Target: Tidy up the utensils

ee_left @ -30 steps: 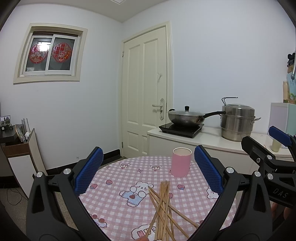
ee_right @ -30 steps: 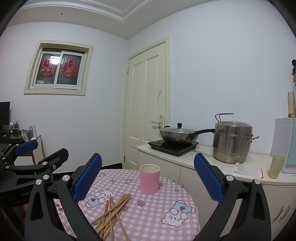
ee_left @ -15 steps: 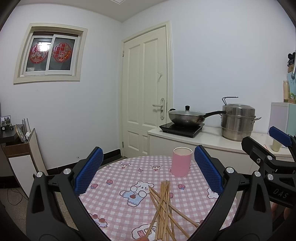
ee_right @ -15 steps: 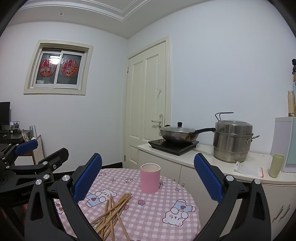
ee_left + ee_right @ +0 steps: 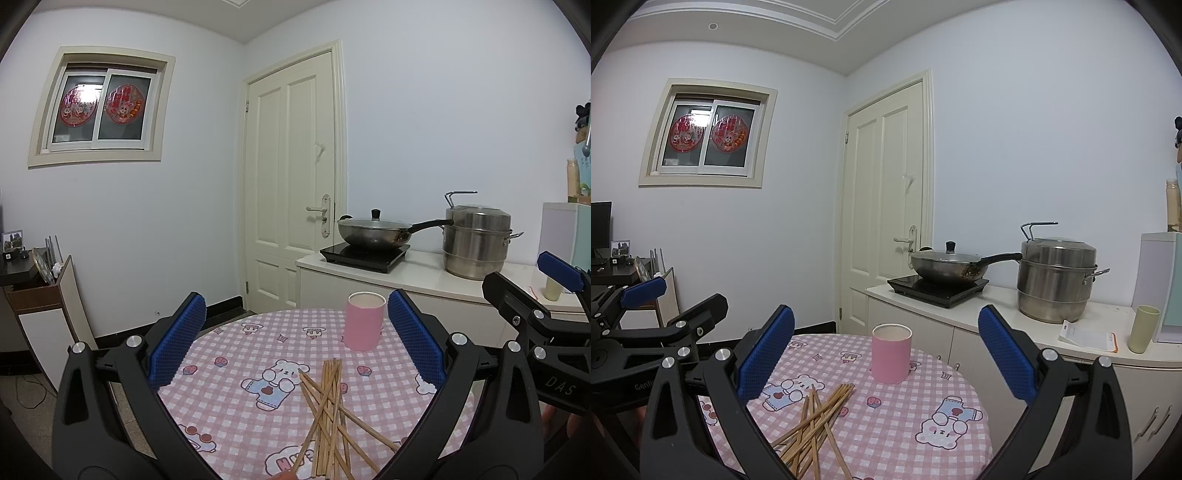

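Left tool [image 5: 295, 347]: matte black plastic frame, two angled arms with triangular cut-outs, silver round screws at joints, blue textured pads [image 5: 177, 339] on inner faces. White lettering "Gen…" on side, partly hidden.

Right tool [image 5: 886, 354]: identical build; black frame, silver screws, blue textured pads [image 5: 1006, 356]. White lettering "DAS" on side.

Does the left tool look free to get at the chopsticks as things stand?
Probably yes. The left tool is open and empty above the table, the chopsticks lie loose just ahead of it, and the pink cup stands farther back, out of the way.
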Demonstrator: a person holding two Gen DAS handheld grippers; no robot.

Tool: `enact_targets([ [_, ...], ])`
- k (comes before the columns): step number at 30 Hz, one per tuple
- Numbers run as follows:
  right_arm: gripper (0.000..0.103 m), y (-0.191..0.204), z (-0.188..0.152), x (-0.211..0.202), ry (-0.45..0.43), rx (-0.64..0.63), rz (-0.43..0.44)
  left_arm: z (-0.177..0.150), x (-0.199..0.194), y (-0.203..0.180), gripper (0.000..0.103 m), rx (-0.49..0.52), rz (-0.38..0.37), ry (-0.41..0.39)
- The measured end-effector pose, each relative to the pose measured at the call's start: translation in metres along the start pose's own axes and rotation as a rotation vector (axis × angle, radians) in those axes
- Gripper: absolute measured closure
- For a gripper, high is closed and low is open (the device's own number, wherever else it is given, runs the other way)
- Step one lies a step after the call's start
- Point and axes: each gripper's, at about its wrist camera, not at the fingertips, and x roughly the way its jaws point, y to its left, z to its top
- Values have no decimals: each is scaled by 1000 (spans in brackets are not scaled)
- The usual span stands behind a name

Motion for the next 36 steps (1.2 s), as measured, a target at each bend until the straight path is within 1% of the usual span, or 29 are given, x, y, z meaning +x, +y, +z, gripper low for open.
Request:
enact_targets([
  [36,7,4,-2,5,16,-10,-2,6,5,3,6,0,8,21],
])
